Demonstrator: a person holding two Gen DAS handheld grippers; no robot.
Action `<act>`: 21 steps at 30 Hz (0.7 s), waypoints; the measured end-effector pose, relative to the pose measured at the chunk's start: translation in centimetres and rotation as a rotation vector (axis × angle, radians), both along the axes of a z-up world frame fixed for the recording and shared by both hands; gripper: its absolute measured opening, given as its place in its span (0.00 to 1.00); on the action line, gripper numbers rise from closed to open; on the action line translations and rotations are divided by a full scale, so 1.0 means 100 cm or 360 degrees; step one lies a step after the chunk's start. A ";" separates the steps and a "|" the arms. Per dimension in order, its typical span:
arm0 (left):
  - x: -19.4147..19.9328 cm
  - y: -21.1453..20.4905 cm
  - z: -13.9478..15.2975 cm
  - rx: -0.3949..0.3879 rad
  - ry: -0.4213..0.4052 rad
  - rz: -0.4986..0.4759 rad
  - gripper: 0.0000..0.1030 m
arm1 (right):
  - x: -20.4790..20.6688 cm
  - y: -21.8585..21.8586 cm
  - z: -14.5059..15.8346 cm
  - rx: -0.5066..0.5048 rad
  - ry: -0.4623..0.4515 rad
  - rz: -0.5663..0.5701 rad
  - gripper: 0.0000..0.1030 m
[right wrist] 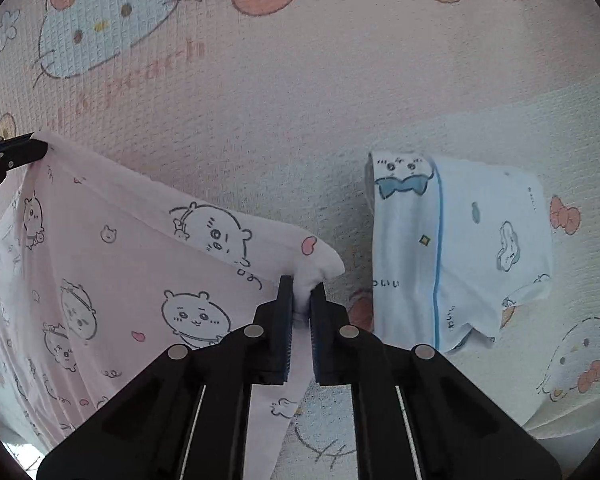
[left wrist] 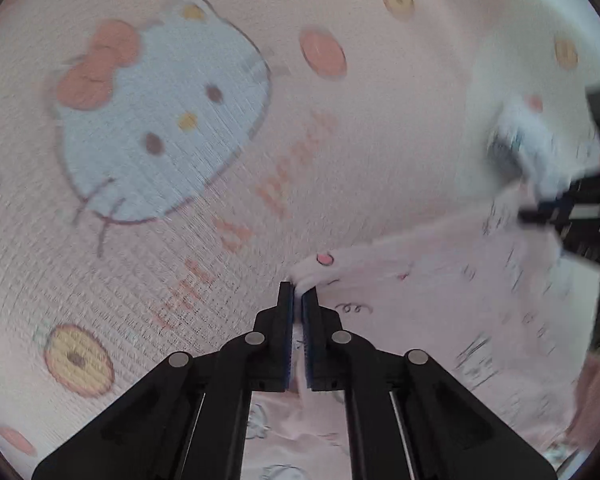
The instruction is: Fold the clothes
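The pink cartoon-print garment point(right wrist: 112, 264) hung stretched between both grippers above a pink cat-print blanket point(right wrist: 300, 100), its top edge running left to right. The right gripper point(right wrist: 302, 292) was clamped on one corner, the left gripper point(left wrist: 298, 294) on the other. A folded white-and-blue garment point(right wrist: 468, 248) lay just beside it on the blanket.

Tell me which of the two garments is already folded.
The white garment with blue trim, lying folded on the bedsheet. The pink garment hangs stretched between both grippers.
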State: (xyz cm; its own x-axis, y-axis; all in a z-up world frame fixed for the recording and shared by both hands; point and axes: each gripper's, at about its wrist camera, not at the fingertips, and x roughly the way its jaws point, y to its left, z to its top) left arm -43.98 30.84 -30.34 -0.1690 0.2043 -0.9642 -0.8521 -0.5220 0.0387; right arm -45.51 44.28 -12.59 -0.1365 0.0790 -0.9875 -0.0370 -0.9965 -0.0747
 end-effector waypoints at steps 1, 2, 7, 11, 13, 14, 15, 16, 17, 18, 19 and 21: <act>-0.002 0.001 -0.006 -0.0056 0.0009 -0.0042 0.11 | -0.002 0.003 -0.004 -0.0007 -0.0032 0.0007 0.09; -0.008 -0.001 -0.008 -0.0055 -0.0030 -0.0011 0.12 | -0.004 0.006 -0.005 -0.0022 -0.0046 -0.0008 0.11; -0.042 -0.043 0.020 0.0366 -0.0240 0.0450 0.26 | -0.019 0.024 0.010 0.0000 0.0013 -0.0200 0.22; -0.044 -0.063 0.016 0.0433 -0.0361 0.0527 0.26 | -0.025 0.021 0.013 -0.0028 -0.0030 -0.0300 0.22; -0.040 -0.059 0.007 0.0395 -0.0460 0.0445 0.26 | 0.047 -0.010 -0.014 -0.0047 0.0007 -0.0284 0.22; -0.043 -0.058 0.006 0.0357 -0.0505 0.0399 0.26 | 0.062 -0.018 -0.017 -0.0062 0.0027 -0.0263 0.23; -0.044 -0.051 0.002 0.0288 -0.0470 0.0356 0.26 | 0.071 -0.023 -0.020 -0.0059 0.0025 -0.0239 0.25; -0.042 -0.039 -0.003 0.0194 -0.0372 0.0316 0.22 | 0.073 -0.024 -0.023 -0.0037 0.0001 -0.0212 0.29; -0.044 -0.030 -0.008 0.0120 -0.0313 0.0272 0.17 | 0.075 -0.026 -0.025 -0.0015 -0.0023 -0.0185 0.29; -0.050 -0.028 -0.007 0.0109 -0.0310 0.0256 0.17 | 0.076 -0.028 -0.028 0.0006 -0.0048 -0.0158 0.29; -0.058 -0.027 -0.003 0.0136 -0.0325 0.0263 0.17 | 0.078 -0.027 -0.028 0.0014 -0.0057 -0.0152 0.29; -0.070 -0.035 0.008 0.0217 -0.0397 0.0324 0.18 | 0.079 -0.022 -0.022 -0.0001 -0.0043 -0.0185 0.29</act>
State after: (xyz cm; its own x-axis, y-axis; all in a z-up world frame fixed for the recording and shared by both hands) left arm -50.99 27.30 -29.58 0.0177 0.3203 -0.9471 -0.7046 -0.6681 -0.2391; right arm -37.59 42.08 -14.81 -0.0996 0.0920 -0.9908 -0.1505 -0.9856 -0.0764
